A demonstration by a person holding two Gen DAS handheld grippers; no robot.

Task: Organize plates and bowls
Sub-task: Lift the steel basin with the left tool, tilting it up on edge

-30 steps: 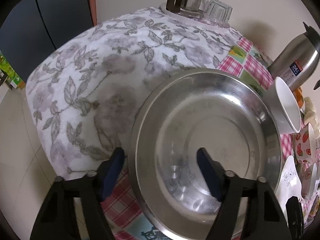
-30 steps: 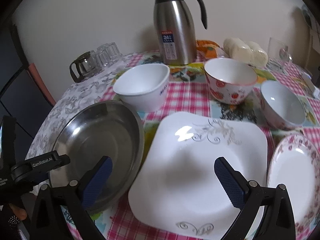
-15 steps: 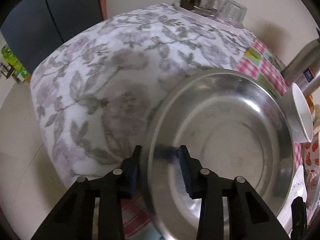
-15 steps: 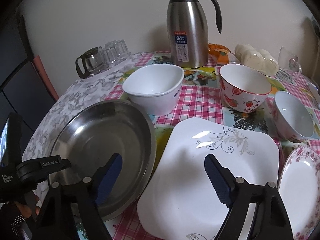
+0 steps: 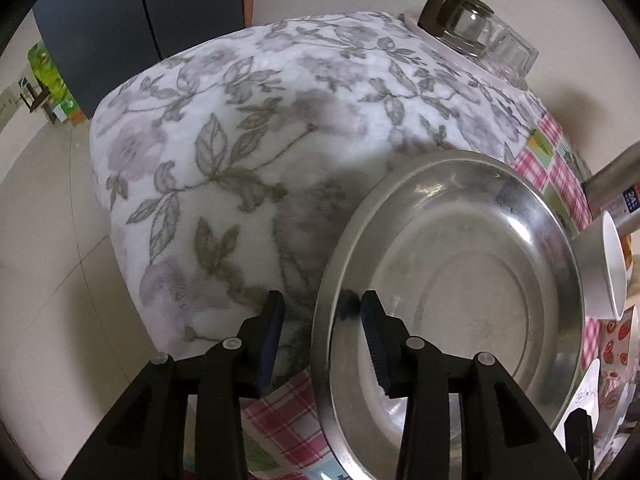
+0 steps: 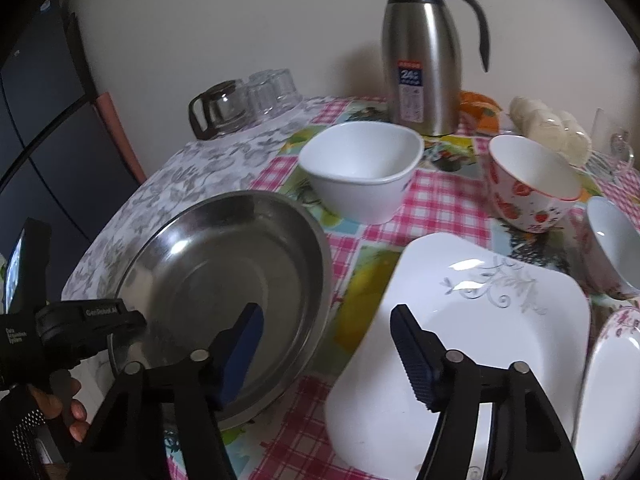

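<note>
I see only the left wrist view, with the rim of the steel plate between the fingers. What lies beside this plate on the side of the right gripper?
Observer: A white square plate lies beside the steel plate, apart from it, with tablecloth between them.
Operator: Where is the right gripper?
Observer: The right gripper hangs over that gap, one finger over each plate; its jaws are closing and grip nothing.
Operator: How many bowls are behind the plates?
Observer: Three, none stacked: a squarish white bowl, a strawberry bowl and a small bowl.
</note>
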